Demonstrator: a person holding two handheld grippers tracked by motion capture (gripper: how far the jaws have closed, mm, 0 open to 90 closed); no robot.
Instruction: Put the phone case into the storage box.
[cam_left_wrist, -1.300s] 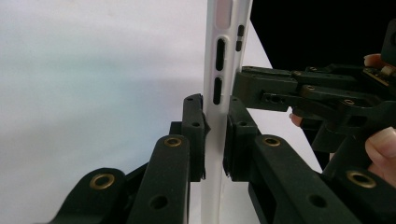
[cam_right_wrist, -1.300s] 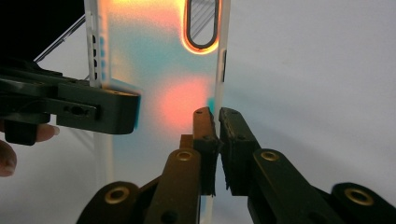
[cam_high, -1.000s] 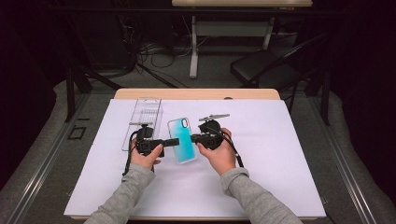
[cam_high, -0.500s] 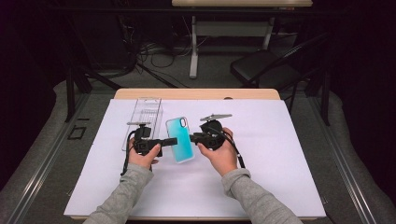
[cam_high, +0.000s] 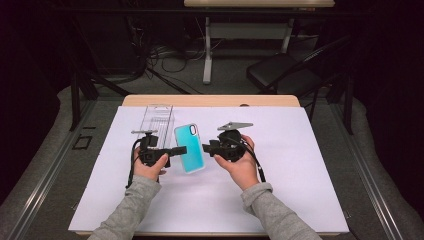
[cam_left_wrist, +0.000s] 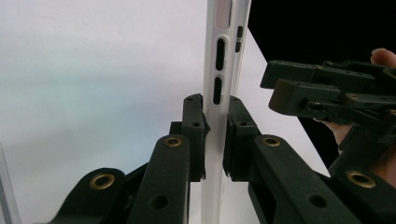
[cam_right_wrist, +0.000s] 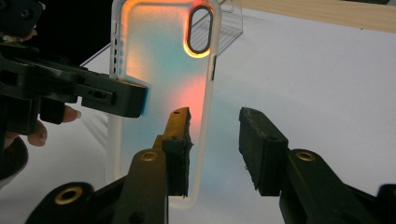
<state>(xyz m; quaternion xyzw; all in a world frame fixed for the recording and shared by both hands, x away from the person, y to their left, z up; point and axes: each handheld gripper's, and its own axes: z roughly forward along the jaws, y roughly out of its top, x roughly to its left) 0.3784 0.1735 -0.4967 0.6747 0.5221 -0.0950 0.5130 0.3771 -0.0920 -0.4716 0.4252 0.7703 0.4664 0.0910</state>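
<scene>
A translucent teal phone case (cam_high: 190, 147) hangs just above the white sheet between my two hands. My left gripper (cam_high: 179, 149) is shut on its left long edge; in the left gripper view the frosted case (cam_left_wrist: 224, 46) runs edge-on between that gripper's (cam_left_wrist: 215, 135) pressed pads. My right gripper (cam_high: 209, 148) is at the case's right edge. Its jaws have just been opening. In the right gripper view the case (cam_right_wrist: 159, 60) has its edge between the spread jaws of my right gripper (cam_right_wrist: 215, 140), and the pads do not press it.
A clear plastic rack (cam_high: 157, 117) lies on the white sheet (cam_high: 300, 175) behind my left hand, also seen as the rack (cam_right_wrist: 229, 23) beyond the case. The wooden table edge (cam_high: 210, 100) runs along the back. A dark chair (cam_high: 280, 75) stands past it.
The right gripper's jaws have come apart off the case's right edge. The case stays clamped in the left gripper, and both hands have hardly moved.
</scene>
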